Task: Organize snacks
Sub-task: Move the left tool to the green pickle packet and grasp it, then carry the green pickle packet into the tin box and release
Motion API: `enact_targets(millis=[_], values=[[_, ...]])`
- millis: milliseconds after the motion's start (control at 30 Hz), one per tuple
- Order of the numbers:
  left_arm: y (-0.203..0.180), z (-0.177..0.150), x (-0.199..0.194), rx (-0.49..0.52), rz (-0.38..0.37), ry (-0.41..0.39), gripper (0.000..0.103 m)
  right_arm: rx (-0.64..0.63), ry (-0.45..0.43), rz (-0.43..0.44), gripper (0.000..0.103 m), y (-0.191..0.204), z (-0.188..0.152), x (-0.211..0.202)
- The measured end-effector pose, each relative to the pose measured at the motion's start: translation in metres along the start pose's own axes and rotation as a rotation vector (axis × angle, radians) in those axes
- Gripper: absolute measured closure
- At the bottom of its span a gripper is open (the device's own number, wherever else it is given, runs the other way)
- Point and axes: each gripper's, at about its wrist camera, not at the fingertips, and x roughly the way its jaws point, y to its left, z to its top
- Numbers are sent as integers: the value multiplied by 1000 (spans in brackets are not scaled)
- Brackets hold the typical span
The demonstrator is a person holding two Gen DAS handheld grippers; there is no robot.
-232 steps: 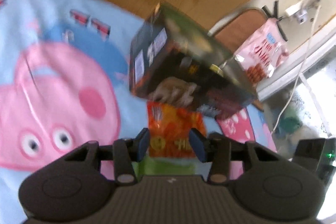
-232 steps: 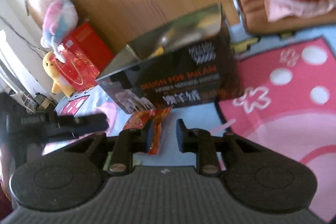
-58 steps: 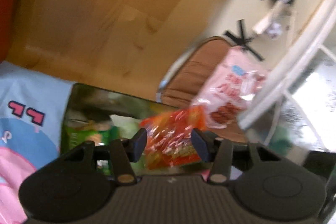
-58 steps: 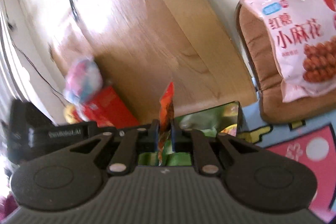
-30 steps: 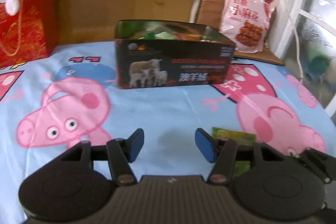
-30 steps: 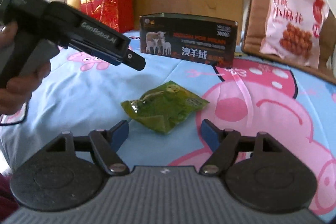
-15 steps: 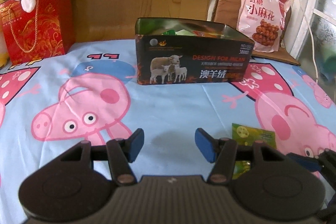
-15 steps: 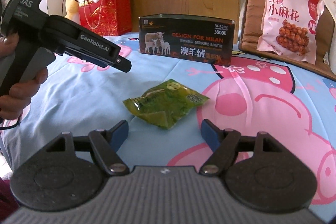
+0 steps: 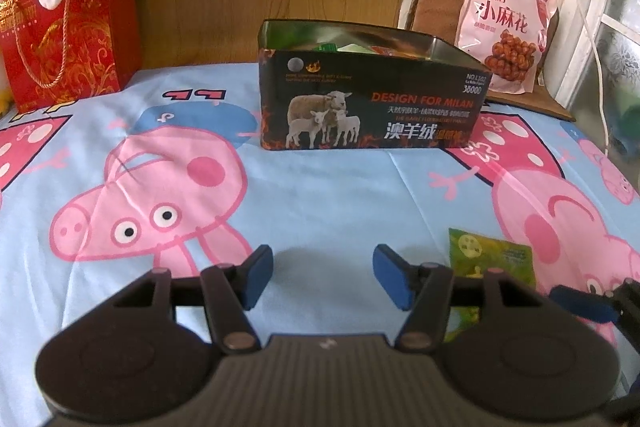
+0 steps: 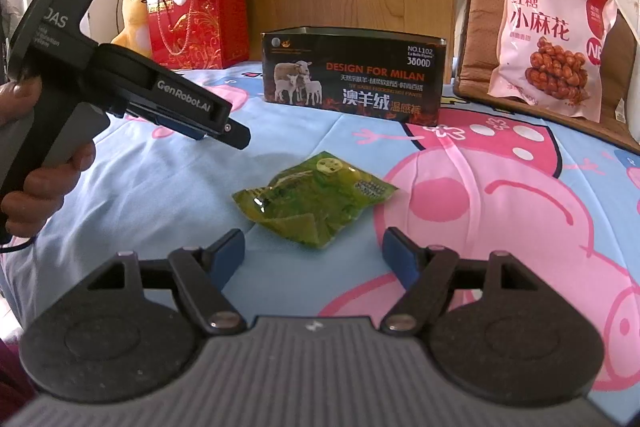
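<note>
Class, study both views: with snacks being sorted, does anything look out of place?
Yes: one green snack packet lies alone on the cartoon sheet, apart from the open tin holding other snacks. Both grippers are open, touching nothing.

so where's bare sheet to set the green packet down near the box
Bare sheet lies in front of the black box, between it and the green packet, and left over the printed pig. Right of the box, the pink snack bag crowds the edge.

Both wrist views low over bedspread [image 9: 320, 195], facing the tin [image 10: 352, 79] — shared, right nearer
</note>
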Motion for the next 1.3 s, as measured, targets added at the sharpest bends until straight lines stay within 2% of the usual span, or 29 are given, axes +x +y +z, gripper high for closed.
enact_targets(millis=[67,100,133,267,333,400,567,767,933,1000,1133,1300], values=[[-1,0,1,0,2,0,46,-10,9,0,29,1,4,3],[0,0,1,0,1,-1,46,-14,11,0,37,2,6,5],[0,0,2,0,0,-1,45,-21,14,2,40,2,9,7],[2,1,2,-4,1,-2,45,-36,18,-21,76,2,22,19],[5,1,2,-8,5,-3,45,-6,-7,-86,77,-1,26,22],[8,1,3,-14,10,-5,45,40,-23,-115,76,-7,28,22],[9,2,5,-21,13,-12,41,148,-6,-58,74,-24,23,21],[12,1,3,-41,-16,-17,39,177,8,-24,73,-32,25,19],[17,3,-4,-104,-120,-9,39,221,-5,-33,69,-48,25,12],[12,5,-6,-109,-184,-4,39,244,-8,-27,69,-55,25,11],[10,10,5,-182,-378,67,39,318,9,73,68,-67,26,14],[5,20,33,-248,-522,152,42,432,35,175,67,-87,28,24]])
